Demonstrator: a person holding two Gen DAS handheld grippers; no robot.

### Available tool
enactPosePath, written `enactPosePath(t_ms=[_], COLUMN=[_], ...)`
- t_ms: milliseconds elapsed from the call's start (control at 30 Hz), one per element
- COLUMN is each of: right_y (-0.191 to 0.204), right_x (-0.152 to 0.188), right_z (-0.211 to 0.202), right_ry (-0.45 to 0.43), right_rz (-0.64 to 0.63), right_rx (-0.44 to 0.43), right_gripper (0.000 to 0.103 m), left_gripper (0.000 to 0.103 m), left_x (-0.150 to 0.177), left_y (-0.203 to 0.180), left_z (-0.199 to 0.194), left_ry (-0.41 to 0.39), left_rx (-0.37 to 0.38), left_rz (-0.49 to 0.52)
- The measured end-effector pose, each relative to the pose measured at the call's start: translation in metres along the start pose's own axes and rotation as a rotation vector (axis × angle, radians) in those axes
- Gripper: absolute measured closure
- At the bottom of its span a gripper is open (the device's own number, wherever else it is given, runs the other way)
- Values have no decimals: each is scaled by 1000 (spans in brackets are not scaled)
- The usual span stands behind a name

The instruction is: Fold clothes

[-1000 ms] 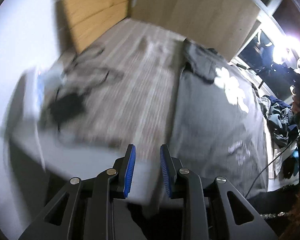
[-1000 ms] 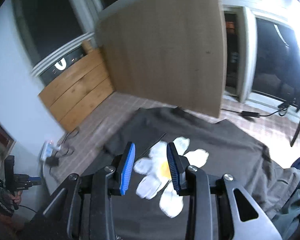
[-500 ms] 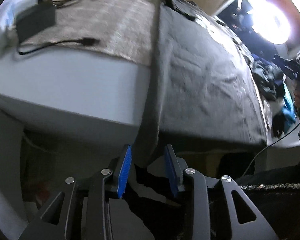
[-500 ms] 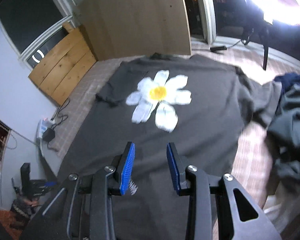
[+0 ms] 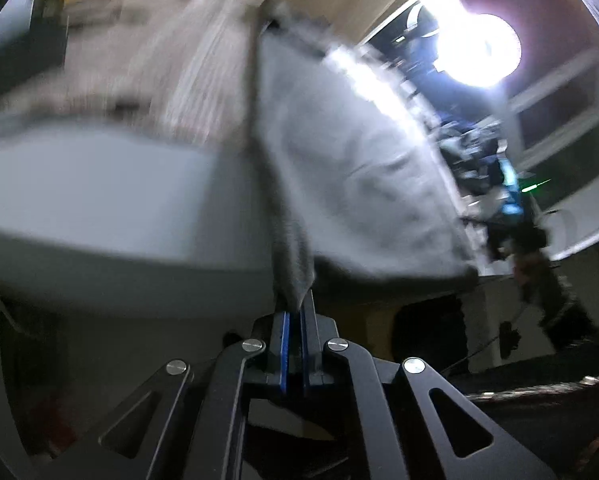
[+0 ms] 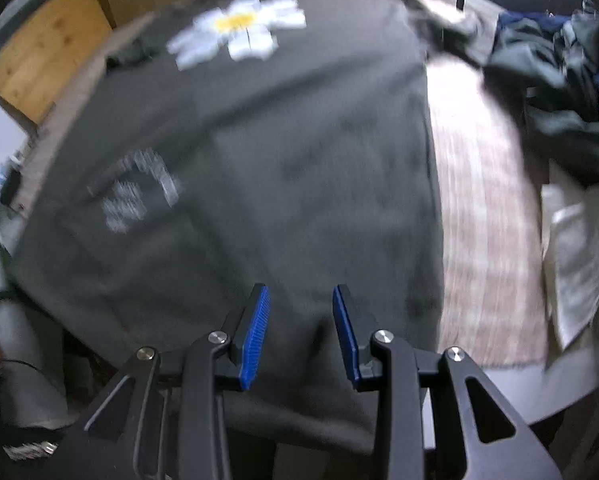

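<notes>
Pinching the near hem corner of the dark T-shirt [image 5: 351,168] with my left gripper [image 5: 294,312], jaws clamped tight on cloth where it hangs over the bed [image 5: 99,184] edge. My right gripper [image 6: 300,312] hovers part open and empty above the hem near the shirt's other side. The shirt lies spread flat, daisy print [image 6: 239,28] up; I judge no fold made yet, and a clothes pile [image 6: 555,68] waits.

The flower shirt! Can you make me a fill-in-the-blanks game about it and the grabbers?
1. The dark grey T-shirt has a white ____ printed on it.
2. The left gripper is ____ on the shirt's hem.
3. The right gripper has its jaws ____.

Missing words: daisy; shut; open
</notes>
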State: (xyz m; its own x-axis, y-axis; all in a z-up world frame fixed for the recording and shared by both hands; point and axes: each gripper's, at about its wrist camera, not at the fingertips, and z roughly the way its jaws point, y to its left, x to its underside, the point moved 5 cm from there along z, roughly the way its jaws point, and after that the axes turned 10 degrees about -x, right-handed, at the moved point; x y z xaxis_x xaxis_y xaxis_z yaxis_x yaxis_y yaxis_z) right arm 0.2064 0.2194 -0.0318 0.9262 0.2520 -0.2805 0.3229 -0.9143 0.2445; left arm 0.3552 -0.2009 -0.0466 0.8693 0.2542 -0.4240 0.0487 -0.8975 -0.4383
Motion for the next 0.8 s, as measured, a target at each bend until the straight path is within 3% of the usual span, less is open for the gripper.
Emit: enactPosePath(t_ms=[67, 167, 267, 400, 467, 633, 767, 800], right_y=[0, 21, 63, 140, 181, 237, 252, 253], right_x=[4, -30, -96, -202, -258, -369, -400, -401], right_z=[4, -15, -35, -36, -11, 103, 165, 174], right_ry=[20, -36, -110, -200, -217, -110, -16, -2], right_rz=[5, -20, -103, -237, -306, -229, -165, -172], right_rx=[3, -52, -116, -155, -181, -147, -152, -119], right_gripper=[70, 70, 69, 46, 46, 46, 46, 46], left_gripper=[100, 100, 100, 100, 100, 100, 100, 100], left_x=[-3, -1, 1, -1, -3, -8, -11, -11], left_y=[-8, -16, -17, -13, -10, -17, -18, -18], left_z=[-9, -8, -8, -7, -8, -8, -4, -4], left_ry=[-15, -9, -9, -14, -14, -16, -7, -7], left_rx=[-6, -17, -14, -60, -103, -165, -198, -203], left_rz=[28, 51, 50, 15, 7, -20, -43, -47])
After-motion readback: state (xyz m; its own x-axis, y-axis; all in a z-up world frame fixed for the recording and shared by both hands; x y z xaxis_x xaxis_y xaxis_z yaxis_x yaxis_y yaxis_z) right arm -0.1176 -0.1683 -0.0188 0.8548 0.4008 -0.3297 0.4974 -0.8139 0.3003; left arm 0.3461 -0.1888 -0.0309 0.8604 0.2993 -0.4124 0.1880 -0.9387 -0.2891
